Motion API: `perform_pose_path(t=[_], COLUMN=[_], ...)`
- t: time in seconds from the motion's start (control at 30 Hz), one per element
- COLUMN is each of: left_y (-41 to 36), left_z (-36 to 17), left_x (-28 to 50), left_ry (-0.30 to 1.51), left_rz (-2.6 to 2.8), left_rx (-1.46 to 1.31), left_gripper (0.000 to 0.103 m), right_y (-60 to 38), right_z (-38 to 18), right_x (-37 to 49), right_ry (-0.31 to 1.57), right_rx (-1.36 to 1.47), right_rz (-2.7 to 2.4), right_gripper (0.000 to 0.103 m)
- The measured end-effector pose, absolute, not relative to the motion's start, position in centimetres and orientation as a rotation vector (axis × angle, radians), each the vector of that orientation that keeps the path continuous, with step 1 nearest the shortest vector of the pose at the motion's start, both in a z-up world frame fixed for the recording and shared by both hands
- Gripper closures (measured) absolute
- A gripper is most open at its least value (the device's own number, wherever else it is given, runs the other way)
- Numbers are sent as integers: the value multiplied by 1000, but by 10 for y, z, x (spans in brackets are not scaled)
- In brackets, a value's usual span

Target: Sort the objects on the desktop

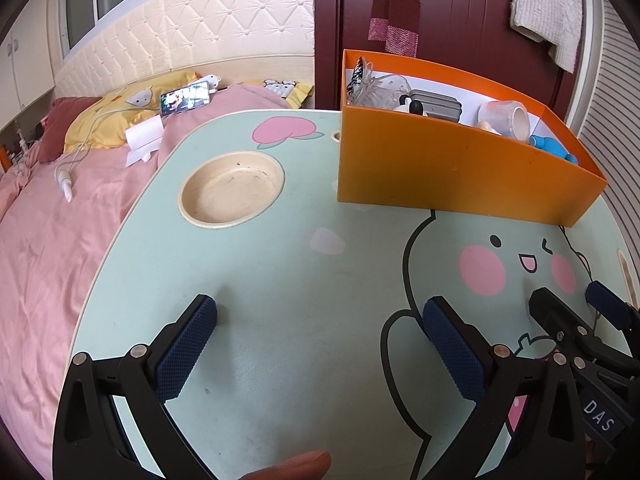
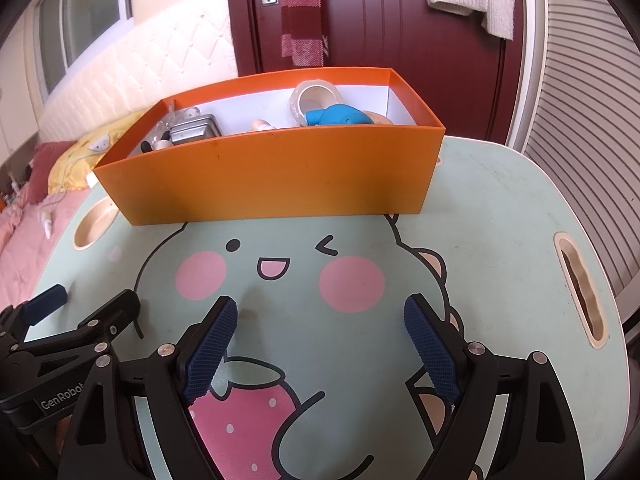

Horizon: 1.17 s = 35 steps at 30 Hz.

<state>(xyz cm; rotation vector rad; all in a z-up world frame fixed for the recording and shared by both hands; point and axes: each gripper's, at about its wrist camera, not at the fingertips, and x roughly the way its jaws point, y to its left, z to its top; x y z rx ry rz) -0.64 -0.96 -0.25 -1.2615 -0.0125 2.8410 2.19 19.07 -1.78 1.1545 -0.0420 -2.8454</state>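
Desktop objects all sit in the orange box (image 2: 272,172) ahead of us; nearest, our left gripper (image 1: 320,344) and right gripper (image 2: 316,344) hover with jaws spread and empty over the bare tabletop (image 2: 500,240), the right one squarer to the box's long front wall.

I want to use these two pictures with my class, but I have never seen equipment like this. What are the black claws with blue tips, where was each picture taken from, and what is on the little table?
The claws are hand-held grippers, one in each of a person's hands, each carrying its own camera. One picture looks along the left gripper, the other along the right gripper. Both stand open and hold nothing. They hover over a green cartoon table. On it stands an orange box that holds a tape roll, a blue toy, a grey metal case and other small things. The table's round cup recess is empty.
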Motion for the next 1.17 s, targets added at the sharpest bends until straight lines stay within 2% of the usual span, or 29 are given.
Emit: perform_pose_path(t=[1.17], left_y=[-6], left_z=[-3], left_x=[-7], left_ry=[-19], left_rz=[2852], left_rx=[-1261], left_gripper=[0], right_y=[193], right_z=[-17], right_x=[20], right_ry=[-32], right_rx=[1156], right_rz=[-2841], right_gripper=[16])
